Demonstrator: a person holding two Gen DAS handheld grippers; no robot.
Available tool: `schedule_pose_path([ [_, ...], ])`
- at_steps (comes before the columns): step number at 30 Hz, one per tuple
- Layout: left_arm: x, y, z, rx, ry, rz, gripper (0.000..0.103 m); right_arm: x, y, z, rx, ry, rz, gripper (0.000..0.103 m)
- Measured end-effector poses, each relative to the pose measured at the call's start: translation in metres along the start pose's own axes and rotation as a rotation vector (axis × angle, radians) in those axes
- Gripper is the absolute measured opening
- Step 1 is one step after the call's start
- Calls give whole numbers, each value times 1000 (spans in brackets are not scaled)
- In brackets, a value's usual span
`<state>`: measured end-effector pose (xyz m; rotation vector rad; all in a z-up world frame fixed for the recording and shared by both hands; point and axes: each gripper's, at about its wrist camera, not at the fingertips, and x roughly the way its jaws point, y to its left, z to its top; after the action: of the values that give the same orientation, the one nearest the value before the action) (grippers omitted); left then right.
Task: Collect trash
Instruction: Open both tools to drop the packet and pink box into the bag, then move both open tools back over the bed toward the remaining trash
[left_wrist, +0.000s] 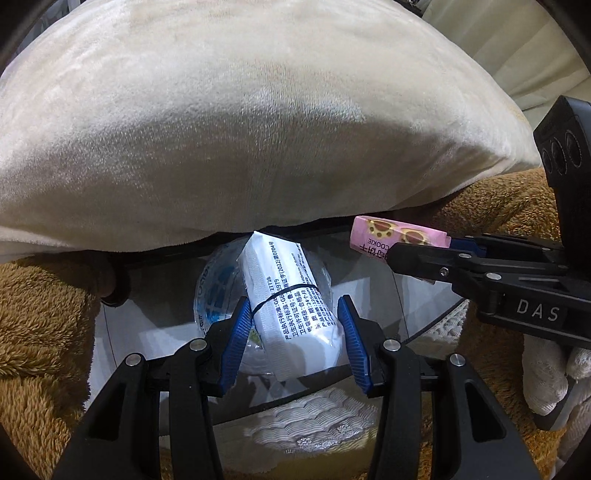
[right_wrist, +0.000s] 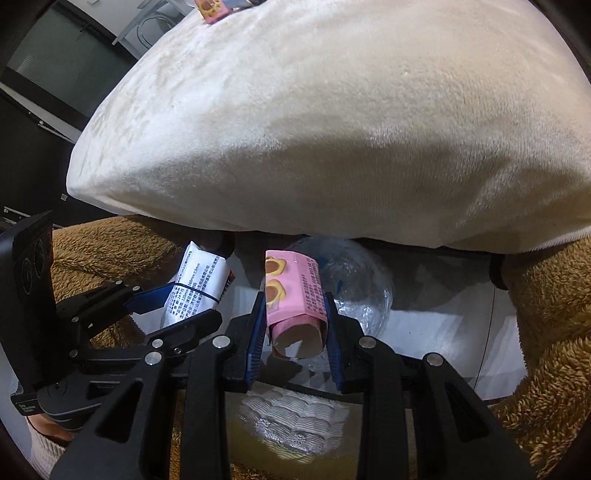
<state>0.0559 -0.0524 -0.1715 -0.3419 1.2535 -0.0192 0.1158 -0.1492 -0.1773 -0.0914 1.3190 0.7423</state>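
Evidently both pieces of trash are poised for dropping: the left gripper (left_wrist: 291, 325) has its jaws pinching a white tissue pack (left_wrist: 284, 295), and the right gripper (right_wrist: 295, 325) has its jaws pressed tight on a pink cookie box (right_wrist: 291, 291). Each is held nose-down over a clear-lined bin (left_wrist: 369, 295) already holding a crumpled plastic bottle (right_wrist: 354, 284), tucked beneath a cream cushion (left_wrist: 258, 122), presumably so release lands them inside.
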Motion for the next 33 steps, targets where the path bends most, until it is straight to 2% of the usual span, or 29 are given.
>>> schedule_pose_path([
  [10,20,7,-1,-56,92,32,47,28,1,11,40,89,-8,31],
  [18,26,4,0,-52,132,41,47,29,-2,9,54,96,1,32],
  [20,29,2,-1,-42,143,37,50,28,-2,11,62,92,4,36],
  [22,29,3,-1,-43,138,65,64,26,-6,12,76,82,6,44],
  [33,20,10,1,-68,96,55,64,21,-8,11,83,64,16,46],
])
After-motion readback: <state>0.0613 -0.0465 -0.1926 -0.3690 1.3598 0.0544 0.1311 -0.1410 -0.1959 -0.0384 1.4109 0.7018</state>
